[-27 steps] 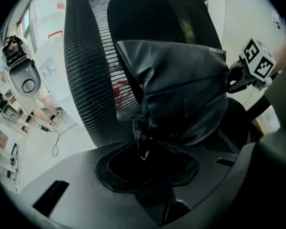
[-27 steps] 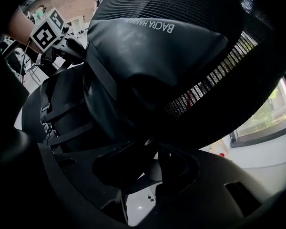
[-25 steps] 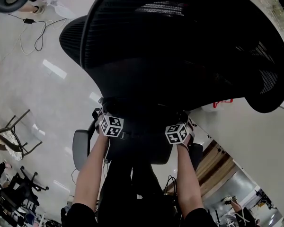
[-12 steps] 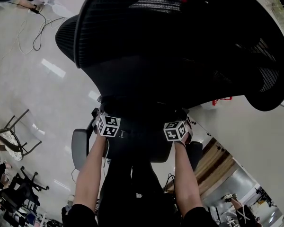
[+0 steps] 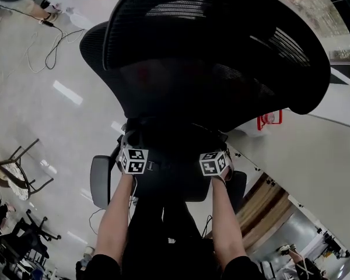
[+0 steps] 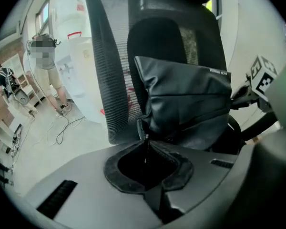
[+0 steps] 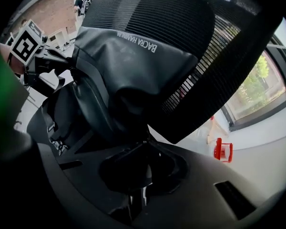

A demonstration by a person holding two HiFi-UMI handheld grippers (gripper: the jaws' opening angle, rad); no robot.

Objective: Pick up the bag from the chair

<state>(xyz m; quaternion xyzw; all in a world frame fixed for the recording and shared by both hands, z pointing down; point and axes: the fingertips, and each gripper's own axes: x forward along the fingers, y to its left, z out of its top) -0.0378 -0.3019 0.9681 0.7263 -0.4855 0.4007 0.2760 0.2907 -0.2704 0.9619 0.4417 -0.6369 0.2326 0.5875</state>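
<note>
A black bag (image 5: 172, 144) (image 6: 186, 104) (image 7: 128, 66) leans against the mesh back of a black office chair (image 5: 221, 51) (image 6: 109, 66) (image 7: 195, 27). My two grippers flank it. The left gripper (image 5: 134, 143) (image 6: 145, 138) has its jaws closed together at the bag's lower left edge. At the bag's lower right side the right gripper (image 5: 217, 147) (image 7: 143, 141) is also closed, its tips pressed into the dark fabric. In the head view only the marker cubes show; the tips are hidden against the bag.
The chair's armrest (image 5: 100, 181) sticks out left of my left arm. Cables (image 5: 44, 39) trail over the pale floor at top left. A red item (image 5: 269, 120) (image 7: 223, 150) stands by the white wall. A person (image 6: 47, 70) stands behind the chair, and other chairs (image 5: 11, 171) sit far left.
The chair back has shifted in the head view, with more of its right rim and the wall now showing. Both grippers stay closed at the bag and have drawn slightly closer together.
</note>
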